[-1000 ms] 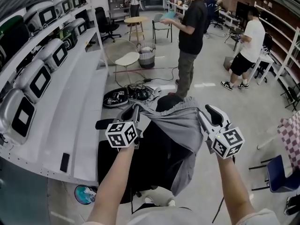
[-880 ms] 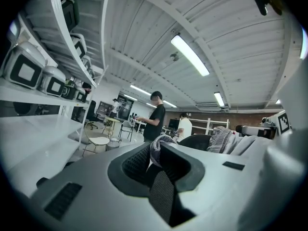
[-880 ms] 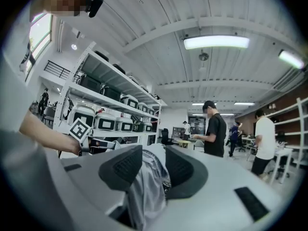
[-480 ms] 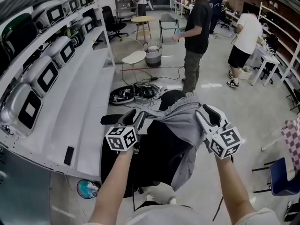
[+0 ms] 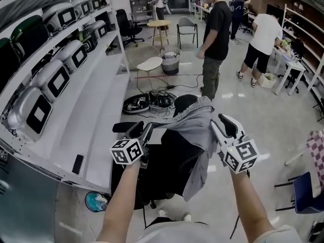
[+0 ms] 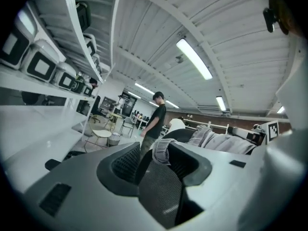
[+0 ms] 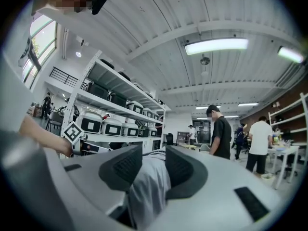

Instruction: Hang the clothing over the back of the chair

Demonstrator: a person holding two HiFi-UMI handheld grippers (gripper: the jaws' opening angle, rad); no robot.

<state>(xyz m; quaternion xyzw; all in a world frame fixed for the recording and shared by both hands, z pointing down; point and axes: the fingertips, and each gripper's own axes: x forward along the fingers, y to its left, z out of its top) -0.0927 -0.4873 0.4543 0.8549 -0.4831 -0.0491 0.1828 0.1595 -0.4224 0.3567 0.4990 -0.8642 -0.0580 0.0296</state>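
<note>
A grey garment [image 5: 200, 130] lies draped over the top of a black office chair's back [image 5: 169, 161] and hangs down its right side. My right gripper [image 5: 223, 126] is shut on the garment's right edge; in the right gripper view the cloth [image 7: 149, 182] fills the gap between the jaws. My left gripper [image 5: 141, 130] sits at the chair's upper left with its jaws opening. A fold of the grey cloth [image 6: 161, 151] still lies at the jaw tips without being pinched. The chair's black headrest [image 5: 185, 103] pokes out behind the garment.
White shelving [image 5: 96, 110] with several grey cases runs along the left. Cables and gear [image 5: 149, 103] lie on the floor beyond the chair. A person in black [image 5: 215, 44] stands ahead, with others further back. A blue chair [image 5: 306, 191] stands at the right.
The left jaws have opened and let go of the garment's left corner, and that gripper has drawn back to the left. The garment now rests on the chair back.
</note>
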